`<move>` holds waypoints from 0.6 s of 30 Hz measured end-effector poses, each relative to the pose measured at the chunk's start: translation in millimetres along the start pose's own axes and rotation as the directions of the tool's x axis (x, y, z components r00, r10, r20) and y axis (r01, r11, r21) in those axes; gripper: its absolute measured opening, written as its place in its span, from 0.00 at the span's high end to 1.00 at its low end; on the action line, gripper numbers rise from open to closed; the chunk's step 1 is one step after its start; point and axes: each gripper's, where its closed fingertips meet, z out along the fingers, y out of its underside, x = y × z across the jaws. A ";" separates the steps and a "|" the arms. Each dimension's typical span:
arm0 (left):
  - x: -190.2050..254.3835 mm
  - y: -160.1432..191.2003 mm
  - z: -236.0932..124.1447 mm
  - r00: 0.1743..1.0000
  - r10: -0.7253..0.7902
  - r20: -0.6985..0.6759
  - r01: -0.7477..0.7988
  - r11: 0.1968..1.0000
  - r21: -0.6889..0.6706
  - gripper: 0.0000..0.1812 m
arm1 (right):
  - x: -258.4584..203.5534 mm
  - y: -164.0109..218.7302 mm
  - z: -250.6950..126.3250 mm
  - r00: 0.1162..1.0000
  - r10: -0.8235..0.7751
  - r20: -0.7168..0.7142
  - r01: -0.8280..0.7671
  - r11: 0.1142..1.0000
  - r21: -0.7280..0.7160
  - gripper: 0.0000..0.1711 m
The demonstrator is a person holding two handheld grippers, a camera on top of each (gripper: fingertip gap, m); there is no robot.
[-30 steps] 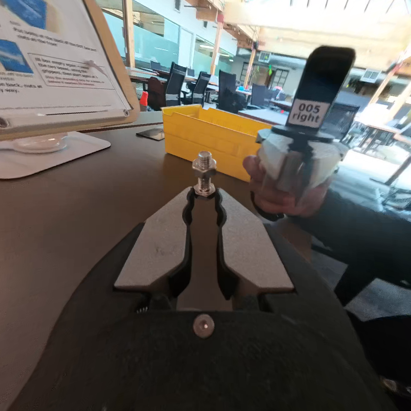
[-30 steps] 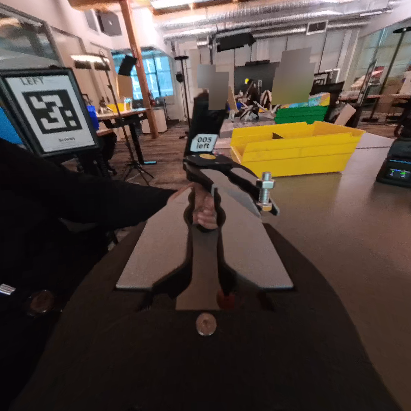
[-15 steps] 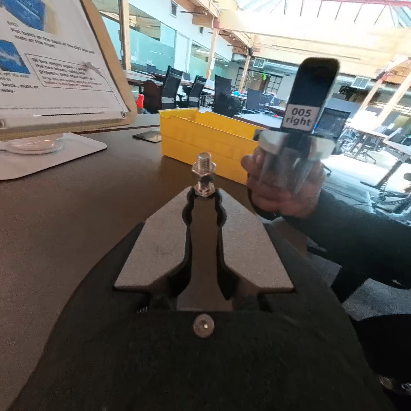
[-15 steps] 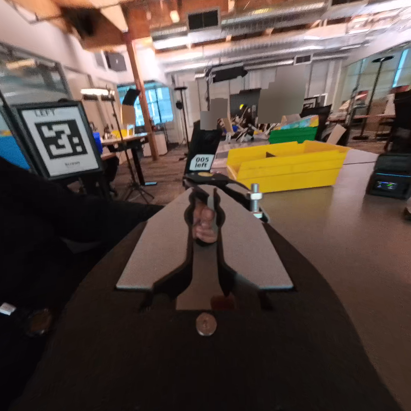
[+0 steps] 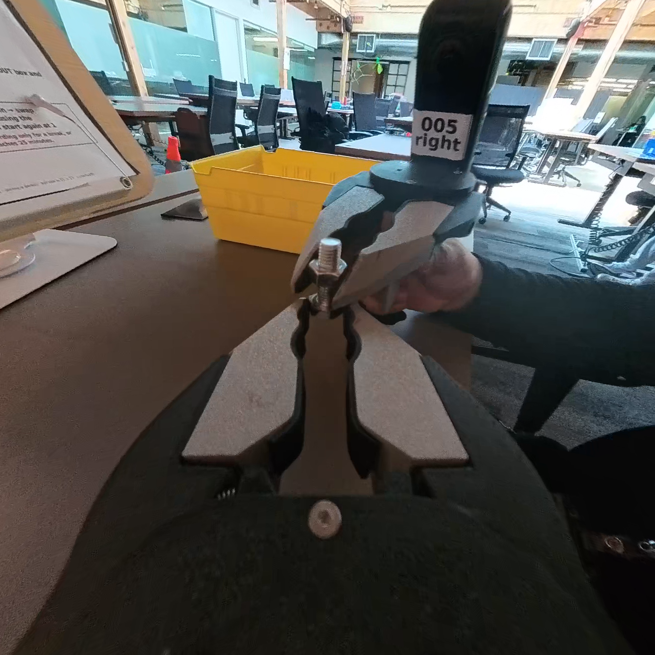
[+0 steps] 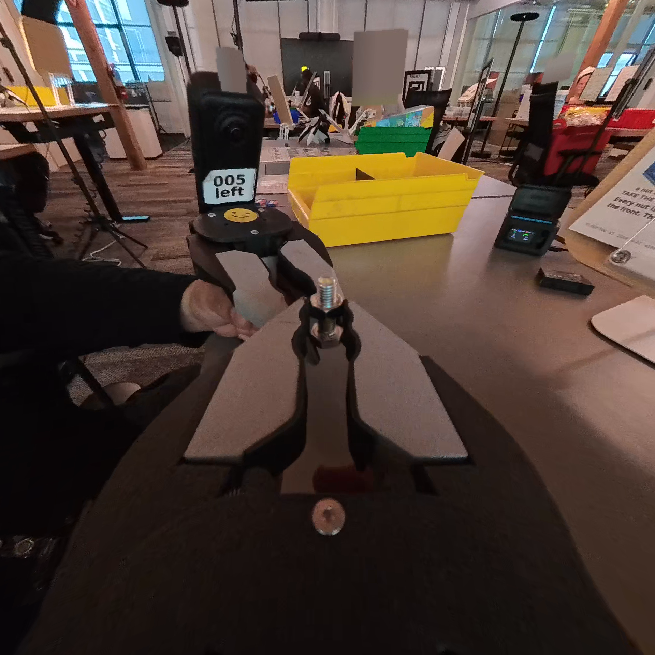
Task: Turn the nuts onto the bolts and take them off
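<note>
the right gripper (image 6: pixel 326 320) clamps the nut (image 6: pixel 325 307) on an upright bolt (image 6: pixel 326 289), yellow bin (image 6: pixel 382 209) behind.

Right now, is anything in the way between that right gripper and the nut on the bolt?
Nothing visible. The right gripper already has its fingers around the nut, while the left gripper holds the bolt upright by its lower end.

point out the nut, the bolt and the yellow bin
nut (image 5: pixel 324 271), left wrist view, on its hex side
bolt (image 6: pixel 326 289), right wrist view, on the threaded end
yellow bin (image 6: pixel 382 216), right wrist view, on its front wall
</note>
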 end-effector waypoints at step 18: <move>-21.2 -12.2 -5.8 0.993 -0.092 0.071 0.086 0.992 0.093 0.86 | 55.2 -101.9 -178.5 0.836 -0.112 -0.537 0.143 0.990 0.017 0.92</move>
